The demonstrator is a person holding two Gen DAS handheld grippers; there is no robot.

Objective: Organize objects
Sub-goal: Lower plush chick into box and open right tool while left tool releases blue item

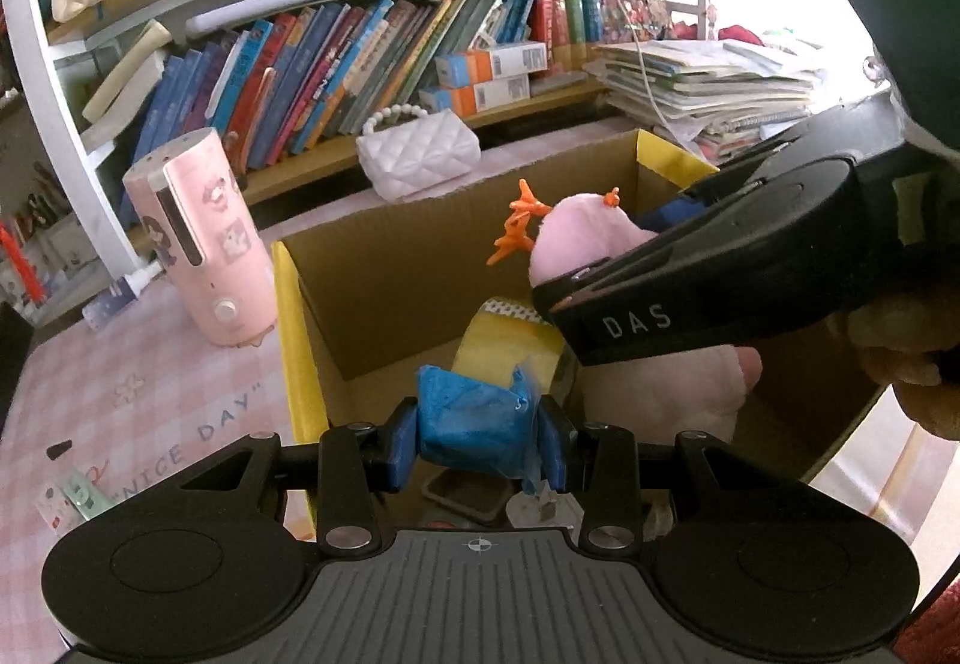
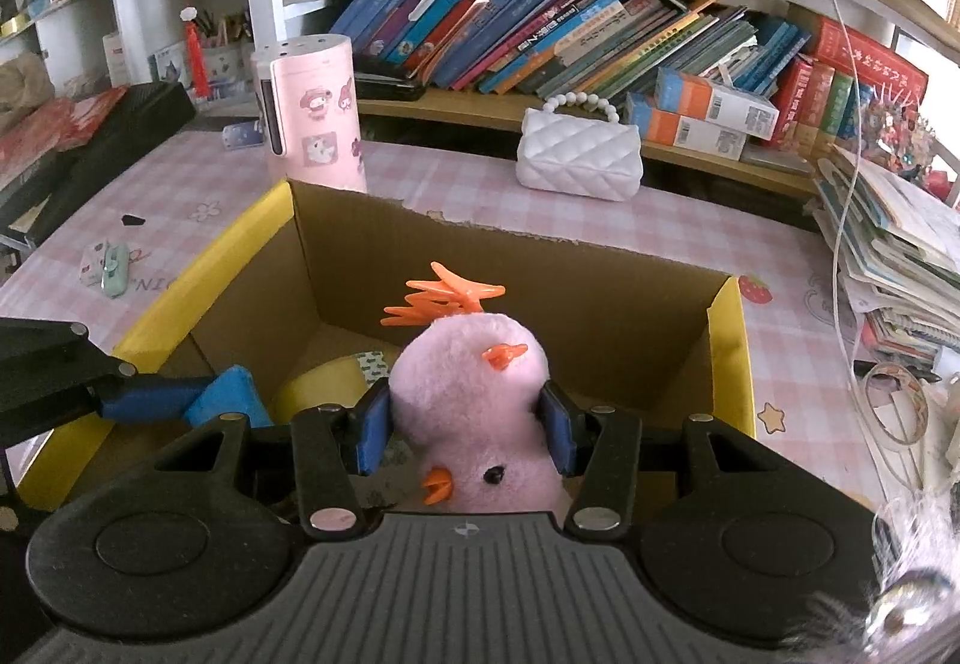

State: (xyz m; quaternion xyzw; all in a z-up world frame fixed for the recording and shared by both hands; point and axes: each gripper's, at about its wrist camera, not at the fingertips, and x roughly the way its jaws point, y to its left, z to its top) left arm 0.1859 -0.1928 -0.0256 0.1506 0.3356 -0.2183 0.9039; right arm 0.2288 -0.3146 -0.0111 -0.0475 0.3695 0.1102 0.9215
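Note:
An open cardboard box (image 1: 384, 268) with yellow flaps stands on the pink checked table; it also shows in the right wrist view (image 2: 600, 298). My left gripper (image 1: 477, 439) is shut on a blue crumpled packet (image 1: 474, 418) and holds it over the box's near edge. My right gripper (image 2: 465, 427) is shut on a pink plush chick (image 2: 474, 394) with orange feet, held upside down over the box; the chick also shows in the left wrist view (image 1: 579, 238). A yellow roll of tape (image 1: 510, 343) lies inside the box.
A pink cylindrical device (image 1: 201, 238) stands left of the box. A white quilted purse (image 2: 579, 157) sits behind it by the bookshelf (image 2: 540, 34). A stack of papers (image 2: 888, 256) lies at right. A small green clip (image 2: 114, 262) lies on the table at left.

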